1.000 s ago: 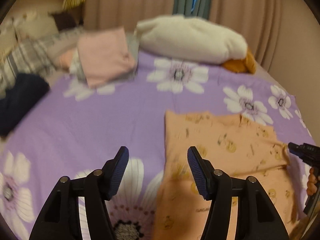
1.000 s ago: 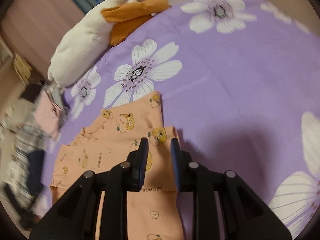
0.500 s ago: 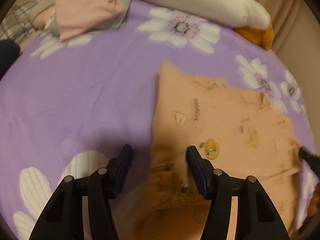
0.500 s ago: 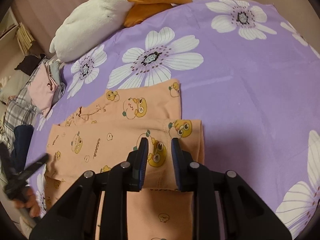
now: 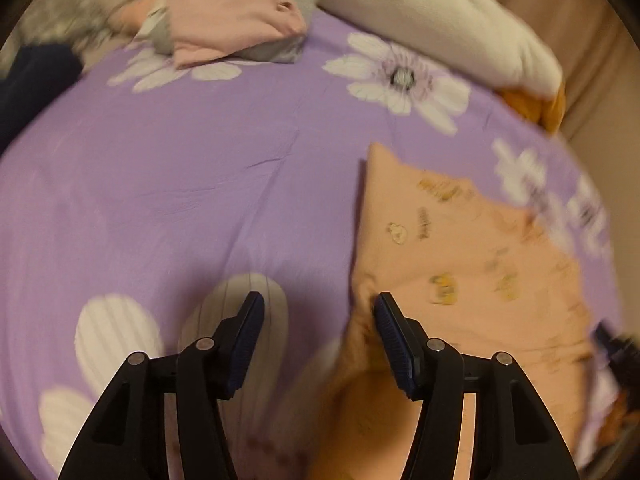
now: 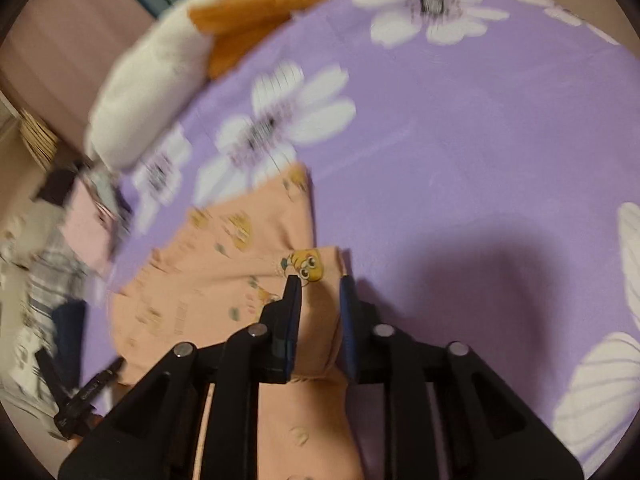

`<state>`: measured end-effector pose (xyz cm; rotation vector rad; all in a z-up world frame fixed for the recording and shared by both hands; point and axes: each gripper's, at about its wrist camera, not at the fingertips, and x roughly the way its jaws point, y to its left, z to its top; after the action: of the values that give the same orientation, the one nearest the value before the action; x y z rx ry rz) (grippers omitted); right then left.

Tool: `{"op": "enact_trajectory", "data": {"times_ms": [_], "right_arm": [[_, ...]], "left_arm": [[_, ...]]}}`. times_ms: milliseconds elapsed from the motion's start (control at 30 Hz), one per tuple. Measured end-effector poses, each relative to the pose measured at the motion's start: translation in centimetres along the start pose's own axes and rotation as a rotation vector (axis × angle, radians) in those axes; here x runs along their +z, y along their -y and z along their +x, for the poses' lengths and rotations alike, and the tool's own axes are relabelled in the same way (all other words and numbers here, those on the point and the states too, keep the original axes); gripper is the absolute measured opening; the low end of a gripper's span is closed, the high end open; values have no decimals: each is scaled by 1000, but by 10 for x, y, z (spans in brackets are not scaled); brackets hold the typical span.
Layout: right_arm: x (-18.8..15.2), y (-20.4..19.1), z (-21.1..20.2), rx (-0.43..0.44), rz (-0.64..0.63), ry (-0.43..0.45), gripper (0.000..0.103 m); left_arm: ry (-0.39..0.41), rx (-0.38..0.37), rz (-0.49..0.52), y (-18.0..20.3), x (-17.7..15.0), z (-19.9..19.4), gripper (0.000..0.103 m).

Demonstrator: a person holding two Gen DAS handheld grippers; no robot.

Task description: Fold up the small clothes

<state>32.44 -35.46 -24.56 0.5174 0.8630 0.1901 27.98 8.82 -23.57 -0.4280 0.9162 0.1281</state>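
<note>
Mid-fold: the right gripper (image 6: 318, 280) pinched the peach garment (image 6: 224, 280); the left gripper (image 5: 318, 306), spread at its nine-o'clock edge, likely had to clamp next

Purple bedsheet (image 5: 168, 168) printed with white flowers; white plush toy (image 5: 440, 28) with orange part at its far edge; beige curtain (image 6: 64, 36) behind.

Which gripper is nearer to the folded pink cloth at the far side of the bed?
Left. The left gripper hangs open at the orange garment's near edge, facing the folded pink cloth. The right gripper pinches the garment's opposite side, farther away.
</note>
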Motion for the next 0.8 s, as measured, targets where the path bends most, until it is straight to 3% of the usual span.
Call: {"op": "enact_trajectory", "data": {"times_ms": [67,167,233,300,333,400,433,467,500,567,600,667,733,800], "right_arm": [[-5,-4,2,32,-22,-41,22],[-25,-13,23,-53,-112,-97,21],[-39,-26,25,-149,-236,-45,19],[-40,-34,18,-204,-260,-67,24],[-40,-35,12,-194,-250,-70,24],[-43,-27,-8,-62,-172,-104,25],[-45,-23,-14,-13,-142,-135,28],[-47,-14,-24,31,-114,-189,42],[-51,-10,-31,45,-103,-212,60],[-63,2,-57,76,-96,-204,71],[-70,8,-68,88,-91,-204,72],[-83,26,-89,140,-38,-224,74],[-103,45,-108,217,17,-250,81],[-127,61,-121,253,63,-297,83]], "left_arm": [[7,-42,42,2,-9,-11,60],[-49,150,231,12,-31,9,60],[-15,136,235,7,-37,7,62],[-55,121,202,-2,-37,-4,62],[-59,106,179,-8,-37,-12,62],[-50,76,115,-30,-41,-37,62],[-53,54,86,-40,-43,-46,62],[-61,11,53,-51,-45,-55,66],[-79,-74,4,-66,-48,-66,71],[-125,-254,-105,-89,-58,-80,76],[-171,-353,-154,-100,-68,-84,81],[-261,-458,-160,-108,-84,-85,88],[-327,-499,-98,-108,-110,-90,88],[-343,-508,-22,-100,-131,-98,88]]}}
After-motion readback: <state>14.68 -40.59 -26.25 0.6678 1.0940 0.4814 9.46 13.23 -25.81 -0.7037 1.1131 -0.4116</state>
